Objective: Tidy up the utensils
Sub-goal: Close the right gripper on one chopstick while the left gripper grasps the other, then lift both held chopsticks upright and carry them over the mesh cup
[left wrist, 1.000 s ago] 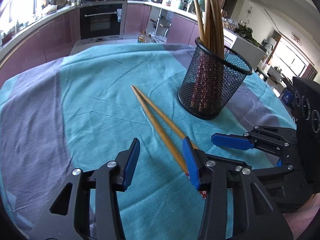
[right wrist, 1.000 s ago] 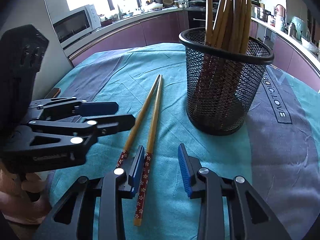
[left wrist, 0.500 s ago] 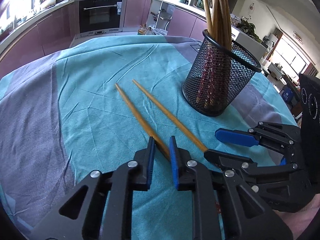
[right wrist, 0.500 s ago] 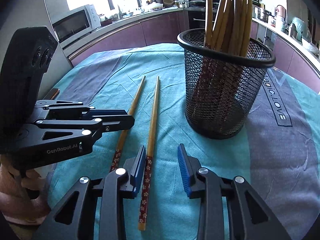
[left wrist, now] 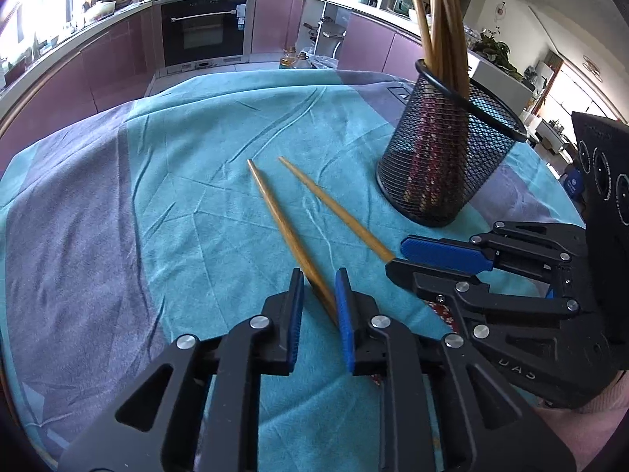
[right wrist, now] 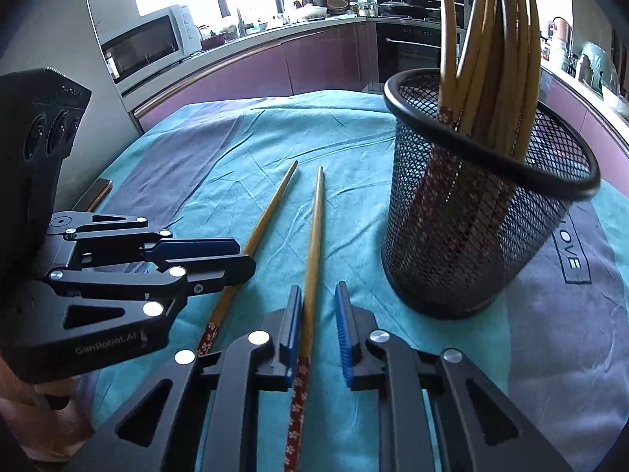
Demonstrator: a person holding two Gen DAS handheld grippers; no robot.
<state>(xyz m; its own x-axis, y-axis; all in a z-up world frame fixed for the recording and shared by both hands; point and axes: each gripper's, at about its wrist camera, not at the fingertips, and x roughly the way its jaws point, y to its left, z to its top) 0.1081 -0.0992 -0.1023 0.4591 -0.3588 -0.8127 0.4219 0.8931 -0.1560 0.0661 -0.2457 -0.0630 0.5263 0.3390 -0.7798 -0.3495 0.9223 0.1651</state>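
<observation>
Loose chopsticks: two are laid side by side on the cloth-covered tabletop (left wrist: 165,181), one (left wrist: 283,224) straddled by each tool, seemingly for simultaneous pickup.
Mesh holder (right wrist: 487,212): stood nearby, already stocked.
Left hand-held gripper (left wrist: 319,295): narrowly parted; contact uncertain.
Right hand-held gripper (right wrist: 319,306): narrowly parted around its chopstick (right wrist: 312,244).

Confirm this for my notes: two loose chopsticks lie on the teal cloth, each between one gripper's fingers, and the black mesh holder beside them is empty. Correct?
Not quite. The mesh holder is not empty: a bundle of chopsticks stands in it, as the right wrist view shows. The rest holds: one loose chopstick sits between the left gripper fingers, the other between the right gripper fingers.
</observation>
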